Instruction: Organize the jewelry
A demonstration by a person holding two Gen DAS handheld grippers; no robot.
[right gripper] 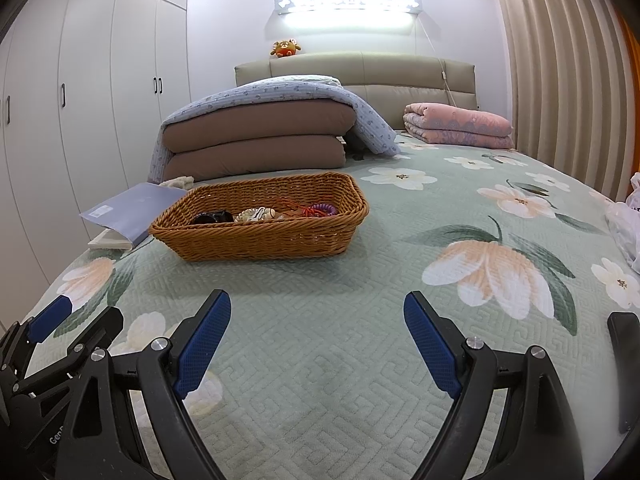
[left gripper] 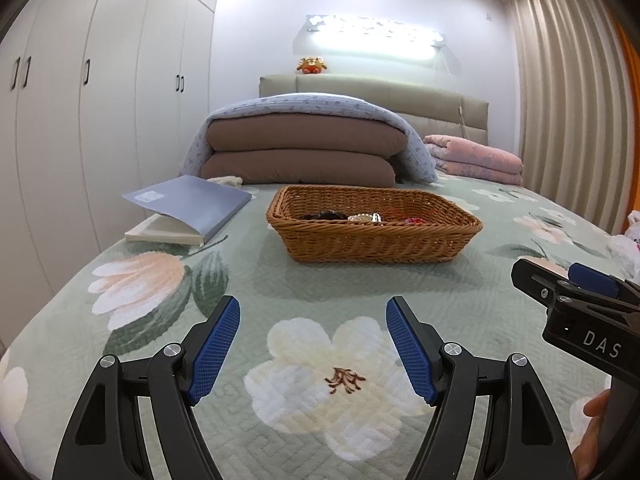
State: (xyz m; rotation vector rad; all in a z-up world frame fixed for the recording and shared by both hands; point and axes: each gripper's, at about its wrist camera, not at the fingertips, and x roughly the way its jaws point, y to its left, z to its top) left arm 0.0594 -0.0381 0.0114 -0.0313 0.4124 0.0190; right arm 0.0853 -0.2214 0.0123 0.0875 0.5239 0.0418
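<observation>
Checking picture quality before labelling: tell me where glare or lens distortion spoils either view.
Left wrist view: the wall light blows out white above the headboard, and the wardrobe bows at the edge. Right wrist view: same glare, curtain curved; the basket stays sharp.

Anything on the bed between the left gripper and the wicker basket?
No: only bare floral bedspread lies between left gripper and wicker basket, seen in both wrist views.

Woven wicker basket (left gripper: pixel 374 240) on a matt quilted cloth bedspread (left gripper: pixel 280 292)
</observation>
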